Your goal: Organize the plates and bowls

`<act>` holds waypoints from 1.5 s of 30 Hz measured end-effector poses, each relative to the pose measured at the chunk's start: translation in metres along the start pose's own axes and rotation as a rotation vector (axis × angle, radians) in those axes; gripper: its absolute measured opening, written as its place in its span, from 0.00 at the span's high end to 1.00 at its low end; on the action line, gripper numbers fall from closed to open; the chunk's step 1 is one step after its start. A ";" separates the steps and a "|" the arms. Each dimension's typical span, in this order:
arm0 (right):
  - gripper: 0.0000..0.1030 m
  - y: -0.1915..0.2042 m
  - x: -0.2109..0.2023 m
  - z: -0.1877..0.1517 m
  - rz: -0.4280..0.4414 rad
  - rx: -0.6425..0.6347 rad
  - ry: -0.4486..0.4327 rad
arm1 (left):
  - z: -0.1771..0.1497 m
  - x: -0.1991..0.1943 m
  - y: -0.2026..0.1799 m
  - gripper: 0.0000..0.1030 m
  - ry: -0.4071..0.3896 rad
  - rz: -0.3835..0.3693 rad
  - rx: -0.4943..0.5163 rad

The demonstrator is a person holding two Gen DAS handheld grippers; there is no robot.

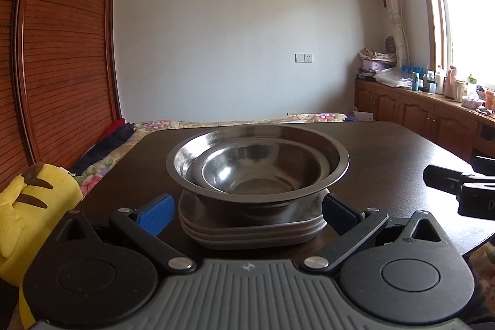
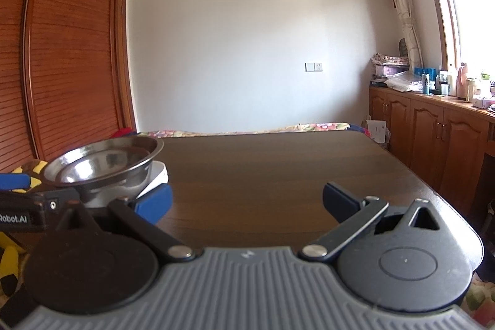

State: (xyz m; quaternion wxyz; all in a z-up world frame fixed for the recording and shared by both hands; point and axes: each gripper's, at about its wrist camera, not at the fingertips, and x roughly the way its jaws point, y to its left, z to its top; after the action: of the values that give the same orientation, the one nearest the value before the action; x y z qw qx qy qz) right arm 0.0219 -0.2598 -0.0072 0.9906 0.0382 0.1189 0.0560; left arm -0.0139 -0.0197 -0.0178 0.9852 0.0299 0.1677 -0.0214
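Your left gripper [image 1: 247,212] is spread wide, its blue pads [image 1: 156,214] flanking the stack of plates [image 1: 252,229] without visibly touching it; the stack sits between them, just ahead of the gripper body. Your right gripper [image 2: 247,204] is spread just as wide, with nothing between its fingers, only bare wood of the dark table [image 2: 263,172].

On the plates rests a large steel bowl [image 1: 335,164], and a smaller steel bowl [image 1: 216,172] is nested inside it, upright. The whole pile stands near the table's front edge and towards its left edge. In your right wrist view the same pile appears at the left, beyond the left gripper's black body.

Off the table's left edge lies a yellow plush toy [image 1: 34,206]. Past the far edge is a flowered bedspread [image 1: 191,124]. A wooden louvred wardrobe [image 1: 62,51] stands to the left, and low wooden cabinets [image 2: 433,129] carrying bottles run under the window on the right.
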 end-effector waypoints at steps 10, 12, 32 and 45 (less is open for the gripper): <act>0.00 -0.002 -0.001 0.000 -0.002 0.002 -0.008 | -0.001 -0.003 0.000 0.00 -0.009 -0.002 0.002; 0.00 -0.002 -0.002 0.000 -0.004 0.004 -0.007 | -0.001 -0.003 0.000 0.00 -0.008 -0.002 0.004; 0.00 -0.005 0.000 0.000 -0.012 0.011 -0.006 | 0.000 -0.003 0.001 0.00 -0.009 0.002 0.007; 0.00 -0.006 0.000 0.001 -0.014 0.008 -0.004 | 0.000 -0.003 0.000 0.00 -0.003 0.000 0.008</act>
State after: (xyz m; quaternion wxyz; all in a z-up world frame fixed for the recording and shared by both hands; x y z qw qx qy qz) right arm 0.0224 -0.2654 -0.0070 0.9910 0.0415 0.1174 0.0485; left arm -0.0167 -0.0193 -0.0166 0.9853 0.0339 0.1662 -0.0222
